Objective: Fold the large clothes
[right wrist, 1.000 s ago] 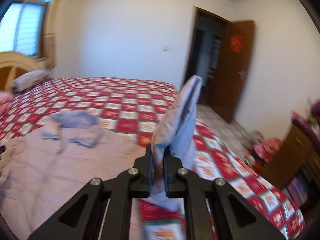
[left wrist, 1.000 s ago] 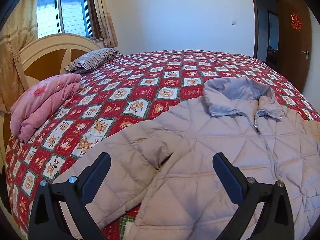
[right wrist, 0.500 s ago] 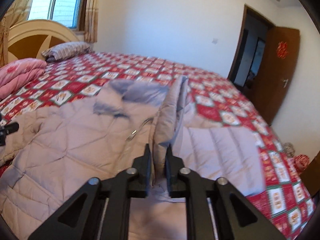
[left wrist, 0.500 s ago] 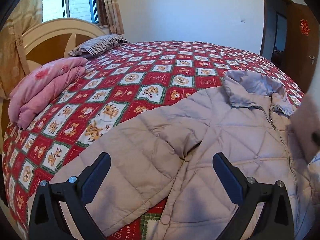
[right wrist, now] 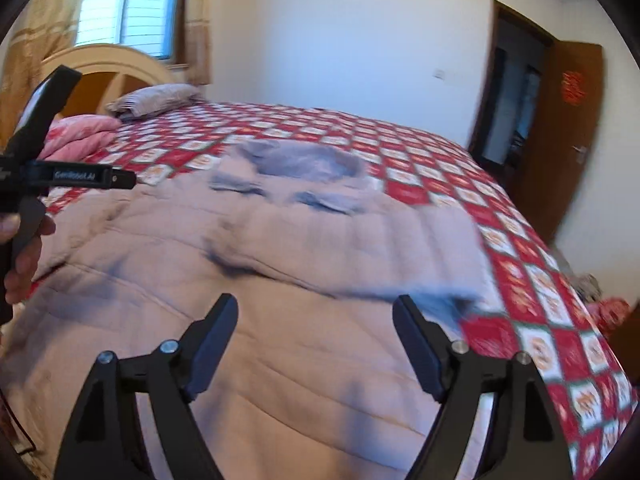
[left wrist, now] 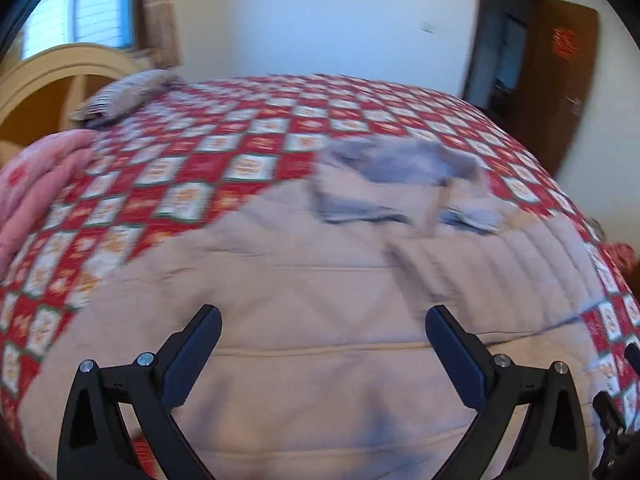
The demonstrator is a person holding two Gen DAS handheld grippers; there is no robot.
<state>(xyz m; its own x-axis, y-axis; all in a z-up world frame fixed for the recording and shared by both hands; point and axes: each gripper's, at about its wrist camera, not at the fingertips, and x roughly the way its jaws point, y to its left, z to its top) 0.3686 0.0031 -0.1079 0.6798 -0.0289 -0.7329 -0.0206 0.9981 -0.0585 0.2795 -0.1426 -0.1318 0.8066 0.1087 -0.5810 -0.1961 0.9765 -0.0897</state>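
Both grippers hang over the bed with fingers spread wide, clamping nothing. Between and beyond the left gripper (left wrist: 322, 324) fingers spreads the beige quilted jacket (left wrist: 320, 292), laid flat on the red checked bedspread (left wrist: 224, 152), its grey collar (left wrist: 396, 168) at the far end. The right gripper (right wrist: 314, 316) is just above the jacket's near part; a sleeve (right wrist: 360, 248) lies folded across the chest, its cuff just beyond the right finger. A pink folded quilt (right wrist: 80, 136) and a striped pillow (right wrist: 156, 98) sit far left, by the headboard (right wrist: 108, 68).
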